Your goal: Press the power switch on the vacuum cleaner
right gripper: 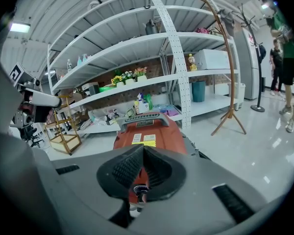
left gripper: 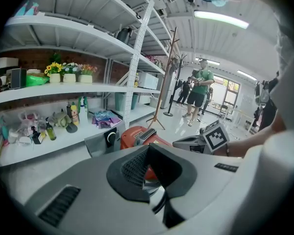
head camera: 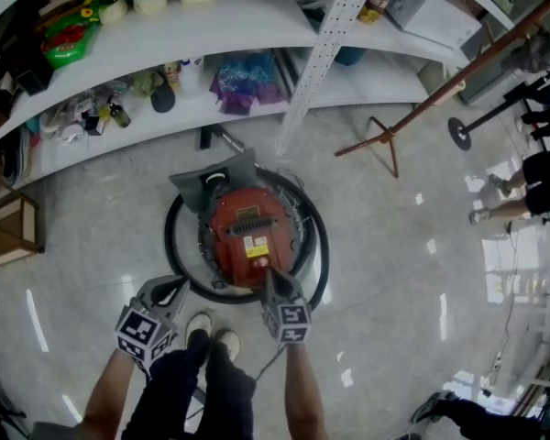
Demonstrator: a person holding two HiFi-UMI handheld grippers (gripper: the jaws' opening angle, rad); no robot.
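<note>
A red canister vacuum cleaner (head camera: 247,236) sits on the glossy floor inside a ring of black hose (head camera: 176,257), with its grey front end toward the shelves. My right gripper (head camera: 271,276) is shut, and its tip rests on the vacuum's near end, just below the yellow label. In the right gripper view the red body (right gripper: 149,131) fills the space just beyond the closed pads (right gripper: 143,153), and a small dark button (right gripper: 139,190) shows beneath them. My left gripper (head camera: 170,291) hangs shut and empty at the hose's near left edge. The vacuum (left gripper: 136,136) lies ahead of the left gripper (left gripper: 149,151).
White shelving (head camera: 211,26) with bottles, flower pots and toys runs along the far side. A wooden coat stand (head camera: 385,136) leans at the right, and people (head camera: 532,191) stand beyond it. A wooden crate (head camera: 5,232) is at the left. The person's shoes (head camera: 211,333) are just behind the vacuum.
</note>
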